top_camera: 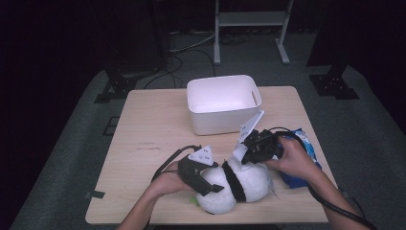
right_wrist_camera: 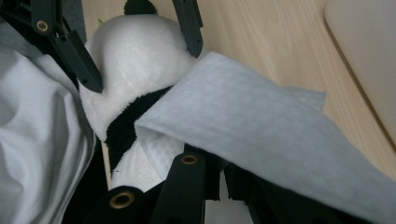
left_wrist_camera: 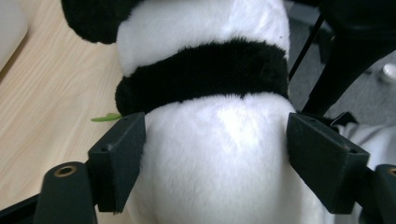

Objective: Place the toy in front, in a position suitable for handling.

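Dark room, grey floor, pale wooden table [top_camera: 143, 129]. On its near edge lies your panda plush [top_camera: 239, 184], white fur with a black band, long axis running left-right across the table. Your left gripper [top_camera: 210, 188] straddles its white body, jaws flanking the fur; whether the pads press I cannot tell. Your right gripper [top_camera: 238, 154] is clenched on a white wipe [right_wrist_camera: 261, 126] draped over the plush. White bin [top_camera: 224, 103] stands behind; blue packet [top_camera: 301, 160] sits right.

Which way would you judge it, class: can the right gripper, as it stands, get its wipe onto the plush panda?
Probably yes. The right gripper is shut on the wipe, which already drapes over the plush panda. The left gripper straddles the panda's other end, leaving this side free.
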A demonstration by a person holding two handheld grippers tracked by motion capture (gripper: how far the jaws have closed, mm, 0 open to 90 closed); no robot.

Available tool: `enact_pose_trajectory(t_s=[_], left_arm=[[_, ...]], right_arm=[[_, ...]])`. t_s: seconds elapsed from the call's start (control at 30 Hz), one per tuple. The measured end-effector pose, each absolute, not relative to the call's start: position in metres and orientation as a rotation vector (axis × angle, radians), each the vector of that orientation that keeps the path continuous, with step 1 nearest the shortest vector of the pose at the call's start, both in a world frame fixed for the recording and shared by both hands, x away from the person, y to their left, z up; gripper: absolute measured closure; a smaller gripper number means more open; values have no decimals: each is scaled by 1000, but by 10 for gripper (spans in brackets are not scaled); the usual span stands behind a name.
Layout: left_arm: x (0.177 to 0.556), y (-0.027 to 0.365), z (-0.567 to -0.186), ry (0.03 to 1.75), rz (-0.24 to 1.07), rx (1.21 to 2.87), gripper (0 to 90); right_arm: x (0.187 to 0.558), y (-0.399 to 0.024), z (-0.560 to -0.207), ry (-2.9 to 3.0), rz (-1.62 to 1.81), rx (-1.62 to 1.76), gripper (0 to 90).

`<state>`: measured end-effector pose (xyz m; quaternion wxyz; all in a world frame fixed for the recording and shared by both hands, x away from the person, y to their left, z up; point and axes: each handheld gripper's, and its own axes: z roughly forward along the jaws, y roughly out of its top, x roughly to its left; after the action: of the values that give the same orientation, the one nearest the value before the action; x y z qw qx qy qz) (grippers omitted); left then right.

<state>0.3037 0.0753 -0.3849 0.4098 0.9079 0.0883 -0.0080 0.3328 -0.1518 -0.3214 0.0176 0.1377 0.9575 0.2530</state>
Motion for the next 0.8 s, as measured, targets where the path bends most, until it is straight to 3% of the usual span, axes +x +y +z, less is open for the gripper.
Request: enact_pose_trajectory(t_s=[0.2,0.4,0.57,0.8], left_arm=[[300,83,-391,276,-46,2283,110],[301,90,-398,297,-96,2272,83],[304,98,-415,314,-240,2308,36],[311,111,-415,301,-238,2241,347]], right_arm=[[327,-166,-324,2986,836,449,853],[324,-173,-327,2995,851,468,854],[324,-179,-329,2999,876,477,854],[325,-177,-327,2989,871,481,853]])
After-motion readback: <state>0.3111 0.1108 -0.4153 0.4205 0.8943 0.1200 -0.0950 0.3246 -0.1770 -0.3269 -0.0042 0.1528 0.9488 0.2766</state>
